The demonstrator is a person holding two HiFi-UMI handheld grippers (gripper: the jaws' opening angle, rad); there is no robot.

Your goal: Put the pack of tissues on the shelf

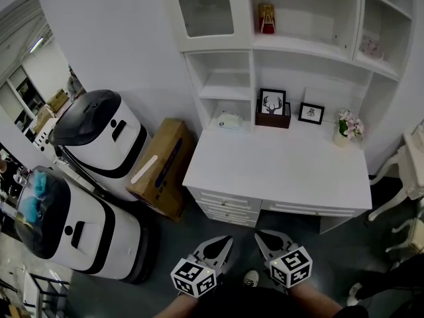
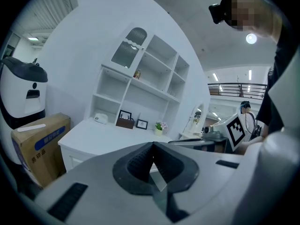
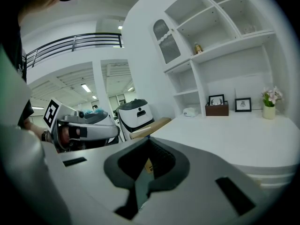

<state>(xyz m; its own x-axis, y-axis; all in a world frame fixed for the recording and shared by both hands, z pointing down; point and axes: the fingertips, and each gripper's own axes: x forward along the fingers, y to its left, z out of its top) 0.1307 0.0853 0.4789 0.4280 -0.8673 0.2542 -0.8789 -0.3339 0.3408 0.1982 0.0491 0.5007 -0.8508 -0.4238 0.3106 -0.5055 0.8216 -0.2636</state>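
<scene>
The pack of tissues (image 1: 228, 120) is a pale rounded packet lying at the back left of the white desk (image 1: 278, 171), under the small lower shelf (image 1: 224, 93). It also shows far off in the left gripper view (image 2: 100, 118) and the right gripper view (image 3: 190, 112). My left gripper (image 1: 227, 242) and right gripper (image 1: 260, 237) hang side by side below the desk's front edge, well short of the tissues. In each gripper's own view the jaws meet at the tip, left gripper (image 2: 152, 144) and right gripper (image 3: 149, 139), both shut with nothing held.
Two white robots (image 1: 99, 134) (image 1: 73, 230) and a cardboard box (image 1: 162, 164) stand left of the desk. On the desk's back are two picture frames (image 1: 272, 103) (image 1: 311, 113) and a flower vase (image 1: 344, 128). A bottle (image 1: 266, 18) sits on an upper shelf. A white chair (image 1: 407, 171) stands at the right.
</scene>
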